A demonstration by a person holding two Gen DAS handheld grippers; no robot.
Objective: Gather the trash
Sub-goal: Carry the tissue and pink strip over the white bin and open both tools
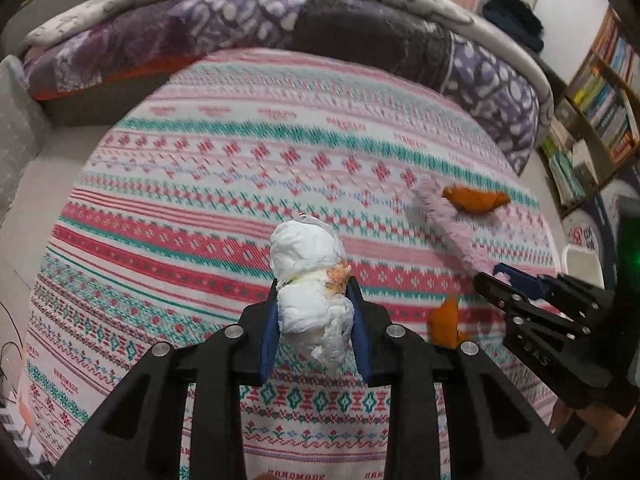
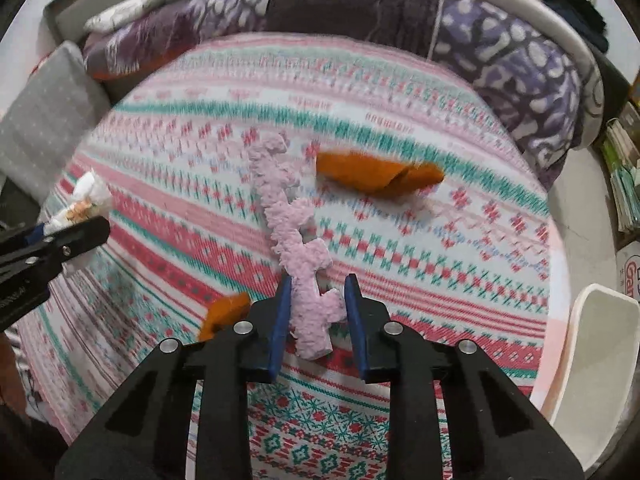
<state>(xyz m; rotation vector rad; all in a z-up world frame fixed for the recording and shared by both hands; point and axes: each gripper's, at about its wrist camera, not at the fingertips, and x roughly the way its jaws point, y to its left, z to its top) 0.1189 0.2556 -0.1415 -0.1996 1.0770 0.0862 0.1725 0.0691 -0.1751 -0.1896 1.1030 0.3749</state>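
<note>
A crumpled white tissue wad (image 1: 308,280) with an orange stain is clamped between the blue pads of my left gripper (image 1: 314,284), above the patterned bedspread (image 1: 192,208). In the right wrist view that left gripper (image 2: 92,224) shows at the left edge, still holding the wad (image 2: 90,196). My right gripper (image 2: 319,280) has its pads against the near end of a pink fuzzy strip (image 2: 288,216), which stretches away across the bedspread (image 2: 440,260). The left wrist view shows the right gripper (image 1: 492,276) at the strip's (image 1: 444,216) end. Two orange scraps lie nearby: one far (image 2: 376,176) (image 1: 476,199), one near (image 2: 226,312) (image 1: 446,320).
A rolled purple and grey quilt (image 1: 280,24) (image 2: 320,4) borders the far side of the bed. A grey cushion (image 2: 44,120) sits at the left. A white bin (image 2: 596,360) (image 1: 580,264) stands off the bed's right edge, with bookshelves (image 1: 600,100) behind it.
</note>
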